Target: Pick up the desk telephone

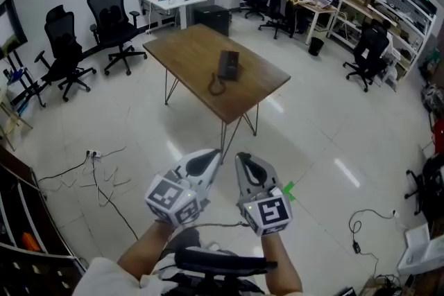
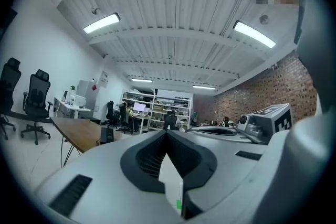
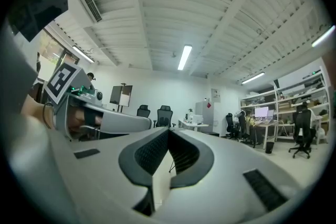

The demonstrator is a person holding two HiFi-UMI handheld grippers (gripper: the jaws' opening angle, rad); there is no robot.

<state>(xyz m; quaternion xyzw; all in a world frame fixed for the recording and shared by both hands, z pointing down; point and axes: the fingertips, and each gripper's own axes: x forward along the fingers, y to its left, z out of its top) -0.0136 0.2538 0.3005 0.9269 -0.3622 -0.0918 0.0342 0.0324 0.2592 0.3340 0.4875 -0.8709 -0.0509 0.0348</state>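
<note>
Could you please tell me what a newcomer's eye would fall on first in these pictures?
First, the wooden table standing alone in the middle of the floor, with the black desk telephone lying near its middle. Next, close to the camera at the bottom of the head view, the left tongs and the right tongs side by side, both shut and empty, well short of the table.

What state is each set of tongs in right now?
Left tongs: closed, holding nothing.
Right tongs: closed, holding nothing.
Desk telephone: on the table, far from both.
</note>
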